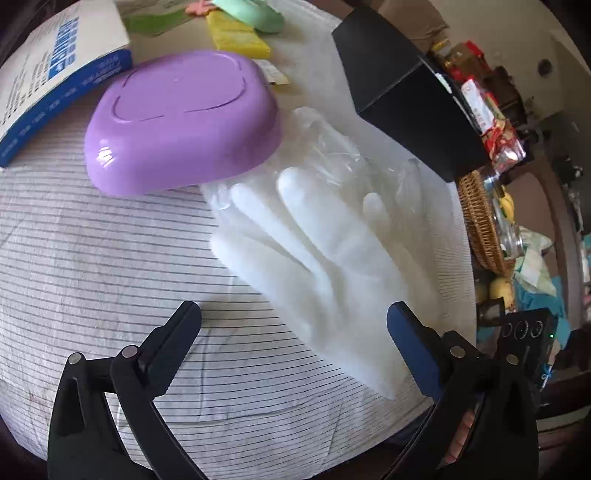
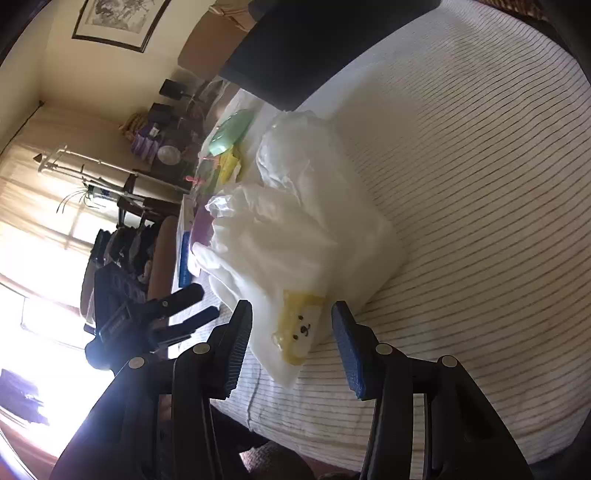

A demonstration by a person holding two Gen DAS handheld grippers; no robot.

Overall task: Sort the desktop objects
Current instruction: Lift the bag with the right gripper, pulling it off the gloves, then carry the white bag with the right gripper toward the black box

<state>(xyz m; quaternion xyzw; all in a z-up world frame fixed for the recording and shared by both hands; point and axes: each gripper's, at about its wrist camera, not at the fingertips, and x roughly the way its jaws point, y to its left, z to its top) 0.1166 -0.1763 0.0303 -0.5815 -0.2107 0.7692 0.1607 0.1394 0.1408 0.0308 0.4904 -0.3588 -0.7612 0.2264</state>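
A pair of white rubber gloves (image 1: 314, 251) lies on the striped tablecloth (image 1: 110, 277), fingers resting on a crumpled clear plastic bag (image 1: 332, 147). My left gripper (image 1: 295, 317) is open, and the glove's cuff lies between its fingertips without touching them. An upturned purple bowl (image 1: 181, 122) sits just beyond the gloves. In the right wrist view the same gloves (image 2: 295, 240) lie ahead, and their yellow bear-face label (image 2: 299, 328) sits between the fingers of my open right gripper (image 2: 291, 314), clear of both pads. The left gripper (image 2: 195, 306) shows at the left.
A black box (image 1: 406, 92) stands behind the gloves at the right. A blue and white book (image 1: 55, 74), a yellow packet (image 1: 236, 37) and a green dish (image 1: 258, 14) lie at the back. A wicker basket (image 1: 480, 221) sits past the table's right edge.
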